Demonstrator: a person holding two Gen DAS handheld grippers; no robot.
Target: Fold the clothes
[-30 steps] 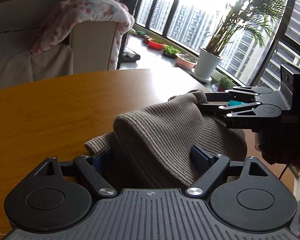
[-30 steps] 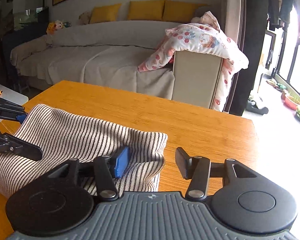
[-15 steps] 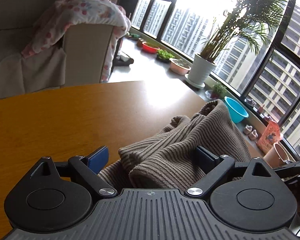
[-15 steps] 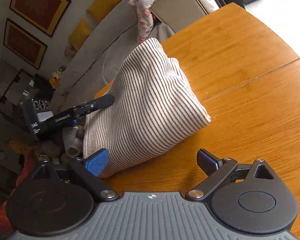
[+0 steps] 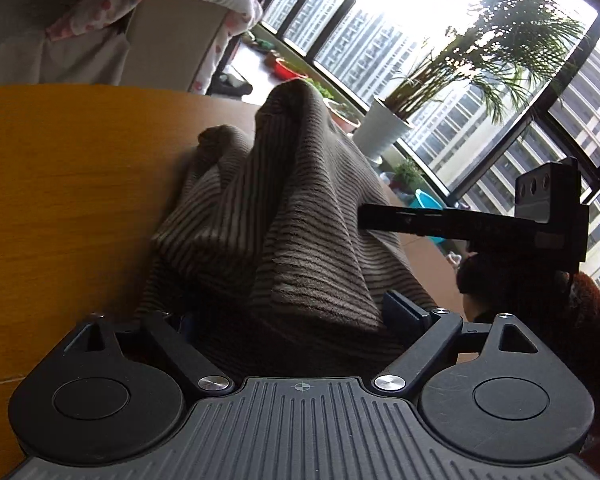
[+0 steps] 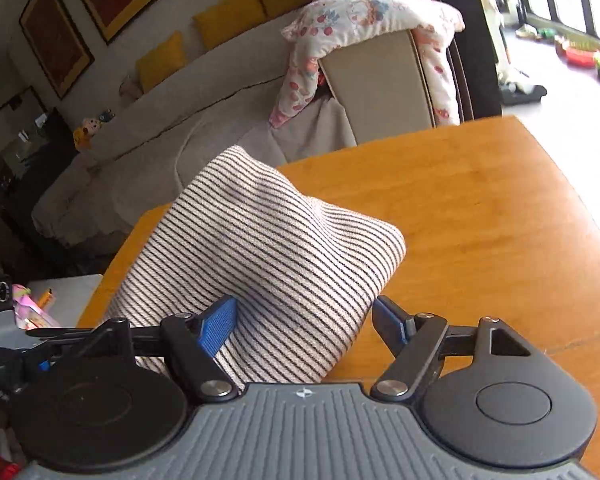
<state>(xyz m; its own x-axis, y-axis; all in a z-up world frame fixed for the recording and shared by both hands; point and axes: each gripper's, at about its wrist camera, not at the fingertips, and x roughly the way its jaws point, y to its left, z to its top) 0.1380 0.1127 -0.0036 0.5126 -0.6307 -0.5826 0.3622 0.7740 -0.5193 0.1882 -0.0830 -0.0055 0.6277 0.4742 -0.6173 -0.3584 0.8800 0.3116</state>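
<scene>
A ribbed, dark-striped knit sweater [image 6: 260, 248] lies bunched on the wooden table [image 6: 480, 216], its peak rising and pointing away toward the sofa [image 6: 188, 120]. The right gripper [image 6: 304, 320] and left gripper [image 5: 296, 320] both stand wide, soft cloth lying between their fingers, unpinched.

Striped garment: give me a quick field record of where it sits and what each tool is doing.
garment: striped knit, bunched, peaked up off the wooden table
left tool: fingers wide, cloth draped between them, no clamp visible
right tool: fingers spread either side of a cloth edge, not closed
fold state: not yet flat or squared
background: sofa with floral blanket
</scene>
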